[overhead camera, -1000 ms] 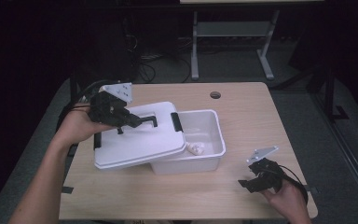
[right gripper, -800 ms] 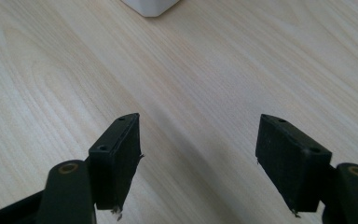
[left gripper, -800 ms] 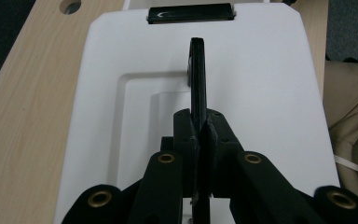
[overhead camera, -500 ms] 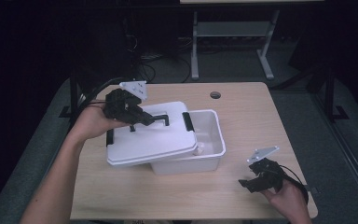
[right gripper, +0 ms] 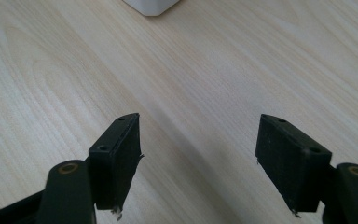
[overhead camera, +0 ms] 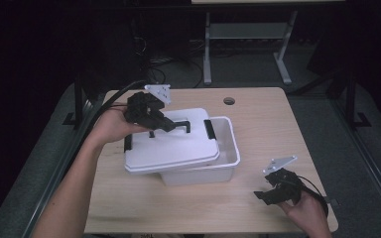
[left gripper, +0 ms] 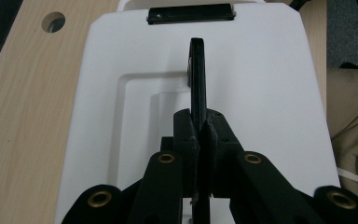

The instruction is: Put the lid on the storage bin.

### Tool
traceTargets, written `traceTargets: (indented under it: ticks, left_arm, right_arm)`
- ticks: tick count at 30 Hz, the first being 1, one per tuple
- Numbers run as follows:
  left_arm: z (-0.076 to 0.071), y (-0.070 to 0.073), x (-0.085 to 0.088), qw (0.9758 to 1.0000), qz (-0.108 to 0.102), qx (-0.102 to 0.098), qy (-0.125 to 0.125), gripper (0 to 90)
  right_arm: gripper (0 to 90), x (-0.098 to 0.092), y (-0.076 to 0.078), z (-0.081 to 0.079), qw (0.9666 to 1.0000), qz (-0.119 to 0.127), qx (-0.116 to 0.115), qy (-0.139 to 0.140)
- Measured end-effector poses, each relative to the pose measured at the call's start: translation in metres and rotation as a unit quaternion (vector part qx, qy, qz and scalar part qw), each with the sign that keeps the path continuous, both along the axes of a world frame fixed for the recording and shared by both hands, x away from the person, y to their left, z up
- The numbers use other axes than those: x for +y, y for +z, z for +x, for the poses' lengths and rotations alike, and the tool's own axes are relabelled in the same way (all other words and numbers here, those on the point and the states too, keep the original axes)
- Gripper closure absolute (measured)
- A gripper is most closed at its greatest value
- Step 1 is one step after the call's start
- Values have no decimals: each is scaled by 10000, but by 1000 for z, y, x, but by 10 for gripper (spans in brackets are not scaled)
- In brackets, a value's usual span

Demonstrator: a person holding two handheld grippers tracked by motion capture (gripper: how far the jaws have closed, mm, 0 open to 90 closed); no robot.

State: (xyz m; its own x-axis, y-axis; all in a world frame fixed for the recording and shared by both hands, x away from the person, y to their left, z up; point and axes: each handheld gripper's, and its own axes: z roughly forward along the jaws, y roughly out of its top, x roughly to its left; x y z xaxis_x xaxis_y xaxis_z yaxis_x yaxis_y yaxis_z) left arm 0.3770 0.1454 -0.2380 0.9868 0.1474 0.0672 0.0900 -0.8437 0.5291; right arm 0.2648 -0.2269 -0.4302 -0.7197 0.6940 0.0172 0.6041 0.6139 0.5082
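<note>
My left tool (overhead camera: 171, 125) clenches the black handle (left gripper: 197, 70) of the white lid (overhead camera: 171, 148) over the bin (overhead camera: 228, 158). My right tool (overhead camera: 270, 191) rests released on the near right tabletop (overhead camera: 278, 114).

lid (overhead camera: 171, 148) carried right, covering more bin (overhead camera: 226, 163)

You're working in what looks like a lab or test room: a plain wooden table (overhead camera: 258, 124) with a cable hole (overhead camera: 229, 100) stands on grey carpet (overhead camera: 322, 114), with loose cables (overhead camera: 178, 59) and a metal-framed bench (overhead camera: 248, 34) in the dark behind.
</note>
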Motion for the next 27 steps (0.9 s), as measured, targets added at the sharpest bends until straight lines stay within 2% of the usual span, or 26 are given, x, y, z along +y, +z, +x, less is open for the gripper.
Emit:
traceTargets:
  ticks: [12,27]
  left_arm:
    - [9,0,-24,9998,23,49,-165,842]
    - [21,-12,-50,9995,30,127,-281,841]
  right_arm:
    - [300,-3,2,0,10000,73,-24,-11]
    - [300,-7,4,-1,9999,129,-35,-45]
